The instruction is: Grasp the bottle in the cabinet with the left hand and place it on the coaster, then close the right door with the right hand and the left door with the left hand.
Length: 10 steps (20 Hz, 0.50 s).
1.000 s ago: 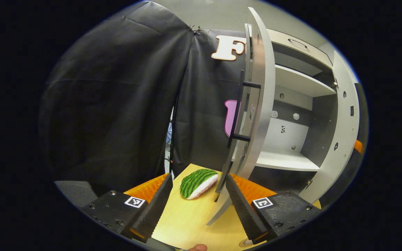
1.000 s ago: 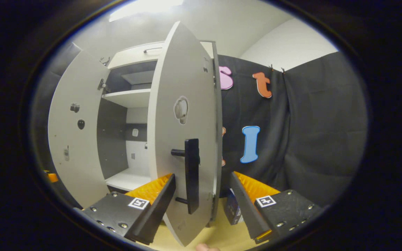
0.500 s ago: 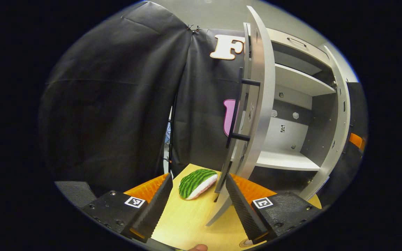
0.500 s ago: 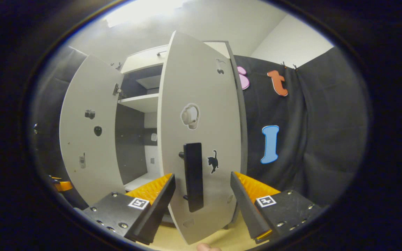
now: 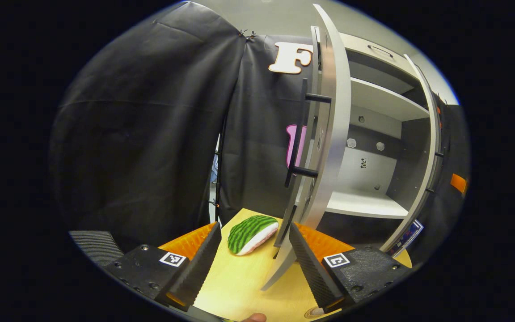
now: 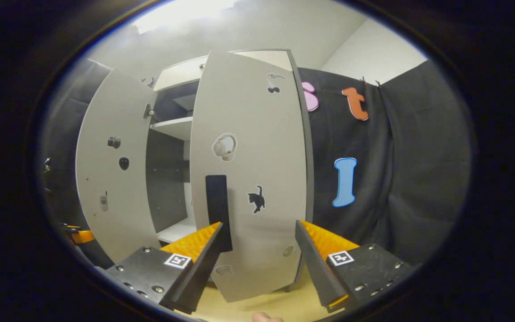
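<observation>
In the left gripper view the cabinet's left door [image 5: 331,134] stands open, edge-on just beyond my open left gripper [image 5: 255,264], its black handle [image 5: 300,134] facing left. Bare shelves [image 5: 365,205] show inside, and the right door [image 5: 423,170] is a thin strip at the far side. In the right gripper view the right door [image 6: 257,170] fills the middle, partly swung in, its front face toward me. Its black handle [image 6: 217,210] ends just above the left finger of my open right gripper [image 6: 259,264], which holds nothing. The left door [image 6: 105,170] stands wide open.
A watermelon-slice toy [image 5: 253,228] lies on the wooden table [image 5: 244,286] left of the left door. A blue box [image 5: 407,235] peeks out below the right door. Black cloth walls close in on both sides of the cabinet.
The right door has swung toward the cabinet, from near edge-on to showing its front face, with my right gripper following it. My left gripper has barely moved.
</observation>
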Tool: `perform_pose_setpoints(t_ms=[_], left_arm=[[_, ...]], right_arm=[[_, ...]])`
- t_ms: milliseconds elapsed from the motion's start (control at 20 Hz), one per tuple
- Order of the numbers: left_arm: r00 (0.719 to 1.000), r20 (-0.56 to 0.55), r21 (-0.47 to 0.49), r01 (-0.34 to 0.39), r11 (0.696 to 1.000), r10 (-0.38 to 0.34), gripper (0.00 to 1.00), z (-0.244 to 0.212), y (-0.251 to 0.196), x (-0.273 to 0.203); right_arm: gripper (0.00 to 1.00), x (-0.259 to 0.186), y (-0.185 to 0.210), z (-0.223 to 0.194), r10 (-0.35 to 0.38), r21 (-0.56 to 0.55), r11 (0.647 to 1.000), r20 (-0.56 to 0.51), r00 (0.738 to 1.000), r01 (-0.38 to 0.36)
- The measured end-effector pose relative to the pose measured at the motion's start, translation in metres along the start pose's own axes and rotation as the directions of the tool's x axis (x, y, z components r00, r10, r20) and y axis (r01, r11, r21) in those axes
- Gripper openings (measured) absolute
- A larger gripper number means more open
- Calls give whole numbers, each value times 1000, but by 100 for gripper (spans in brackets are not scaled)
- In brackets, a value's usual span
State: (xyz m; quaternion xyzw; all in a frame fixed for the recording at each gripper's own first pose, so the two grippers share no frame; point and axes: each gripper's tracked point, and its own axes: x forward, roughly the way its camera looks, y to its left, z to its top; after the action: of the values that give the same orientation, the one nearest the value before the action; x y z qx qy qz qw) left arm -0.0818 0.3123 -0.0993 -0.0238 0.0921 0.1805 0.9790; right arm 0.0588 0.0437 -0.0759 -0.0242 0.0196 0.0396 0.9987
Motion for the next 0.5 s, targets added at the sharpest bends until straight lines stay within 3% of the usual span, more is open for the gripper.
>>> perform_pose_setpoints(t_ms=[150,200,300,350,400,500], left_arm=[[1000,-4,4,-3,1000,3,96,0,1,2],[1000,-6,11,-7,1000,7,92,0,3,1],[1000,-13,24,-7,1000,7,96,-2,1,3],[1000,-16,30,-4,1000,5,92,-3,1,6],[1000,-18,36,1,999,-1,96,-3,1,7],[1000,-19,48,7,999,-6,95,-3,-1,6]], right_arm=[[96,1,-3,-3,-3,0,1000,-4,1000,3],[96,1,-4,-4,-3,0,1000,-6,1000,3],[96,3,-5,-5,-6,-2,1000,-9,1000,6],[96,4,-6,-6,-6,-3,1000,-11,1000,6],[96,4,-7,-8,-7,-3,1000,-14,1000,7],[96,6,-9,-10,-9,0,1000,-19,1000,9]])
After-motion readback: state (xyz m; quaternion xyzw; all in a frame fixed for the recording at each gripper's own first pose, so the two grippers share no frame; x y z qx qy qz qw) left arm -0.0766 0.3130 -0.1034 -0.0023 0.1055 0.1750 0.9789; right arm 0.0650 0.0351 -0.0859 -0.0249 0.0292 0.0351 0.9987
